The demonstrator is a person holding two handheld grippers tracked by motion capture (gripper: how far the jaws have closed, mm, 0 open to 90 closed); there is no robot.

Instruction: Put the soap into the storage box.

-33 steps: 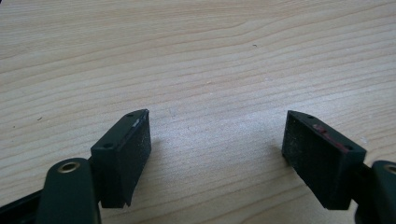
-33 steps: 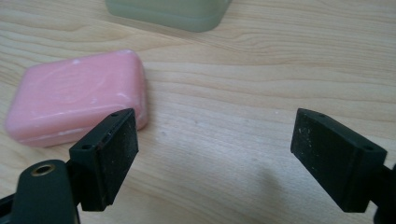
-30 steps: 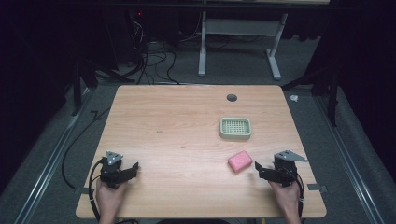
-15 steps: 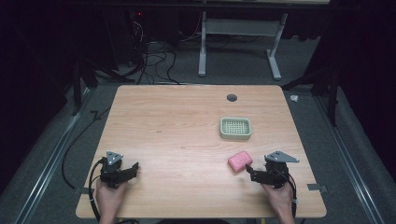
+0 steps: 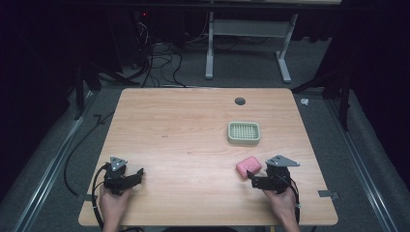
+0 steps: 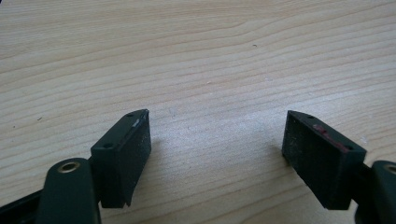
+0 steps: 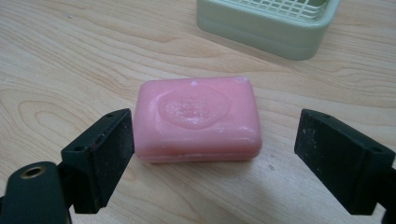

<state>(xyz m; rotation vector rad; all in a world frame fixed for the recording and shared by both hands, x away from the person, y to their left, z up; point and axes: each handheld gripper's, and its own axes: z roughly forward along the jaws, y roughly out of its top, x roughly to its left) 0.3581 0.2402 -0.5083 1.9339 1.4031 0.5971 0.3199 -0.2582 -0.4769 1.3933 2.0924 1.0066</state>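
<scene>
You're lining up the grab: your right gripper [image 7: 210,154], jaws wide and empty, faces the pink soap [image 7: 198,119]. Push forward, close, then carry it to the green dish [image 5: 243,132] at twelve o'clock. Your left gripper [image 6: 215,158] rests open, holding nothing.

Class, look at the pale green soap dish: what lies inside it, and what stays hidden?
The soap dish holds nothing on its grid insert; the pink soap lies on the table nearer the open right gripper. Whatever sits beneath the grid is covered.

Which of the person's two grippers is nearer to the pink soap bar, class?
Right. The right gripper is right at the pink soap bar, its open jaws standing either side of it, not yet closed. The left gripper sits open far across the table, over bare wood.
</scene>
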